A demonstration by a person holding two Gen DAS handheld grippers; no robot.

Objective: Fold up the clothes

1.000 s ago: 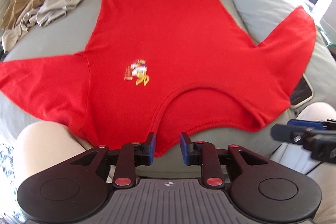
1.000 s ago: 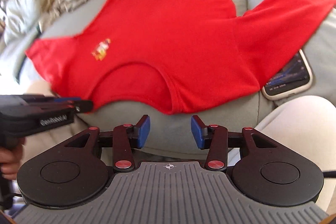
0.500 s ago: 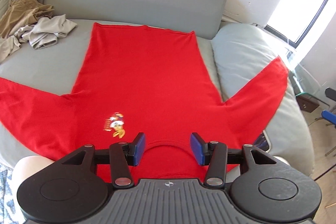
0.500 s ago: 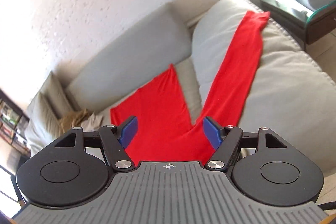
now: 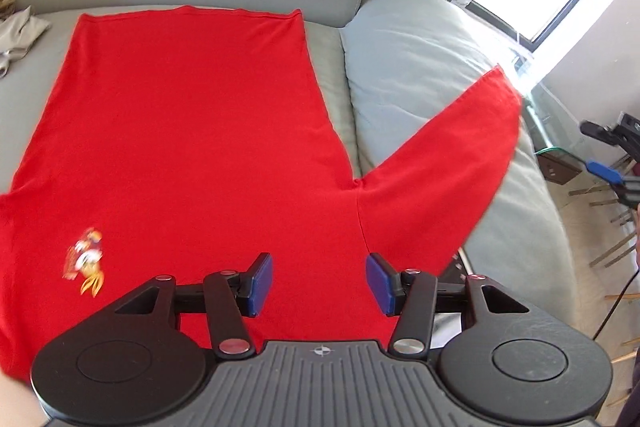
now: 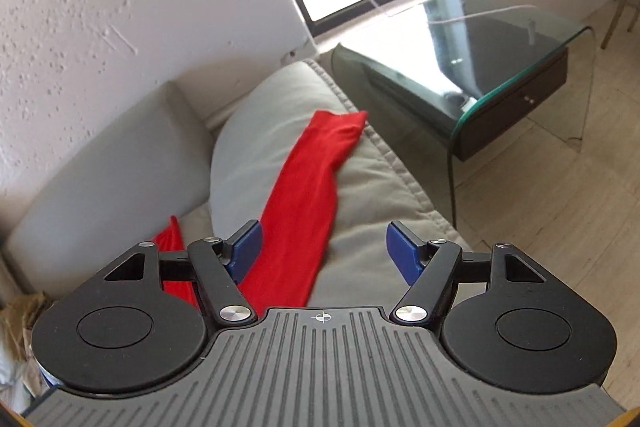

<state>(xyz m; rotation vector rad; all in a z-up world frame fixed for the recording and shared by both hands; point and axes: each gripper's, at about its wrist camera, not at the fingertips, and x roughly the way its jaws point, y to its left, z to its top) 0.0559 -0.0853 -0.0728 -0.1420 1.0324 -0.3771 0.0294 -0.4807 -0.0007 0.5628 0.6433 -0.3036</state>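
A red long-sleeved shirt (image 5: 188,131) lies spread flat on a grey sofa, hem toward the backrest, with a small cartoon print (image 5: 86,261) on the chest. Its right sleeve (image 5: 440,183) runs up over a grey cushion; the same sleeve shows in the right wrist view (image 6: 308,195). My left gripper (image 5: 318,283) is open and empty above the shirt's right shoulder area. My right gripper (image 6: 324,251) is open and empty, held above the cushion beside the sleeve; it also shows at the right edge of the left wrist view (image 5: 612,155).
A grey cushion (image 5: 424,67) sits at the sofa's right end. A glass side table (image 6: 500,67) stands beyond it on a pale floor. Beige clothes (image 5: 16,35) lie at the sofa's left. A phone (image 5: 460,265) lies partly under the sleeve.
Both grippers have lifted and swung right and opened wider. The left view now centres on the shirt's right shoulder; the right gripper has turned toward the sleeve end and side table.
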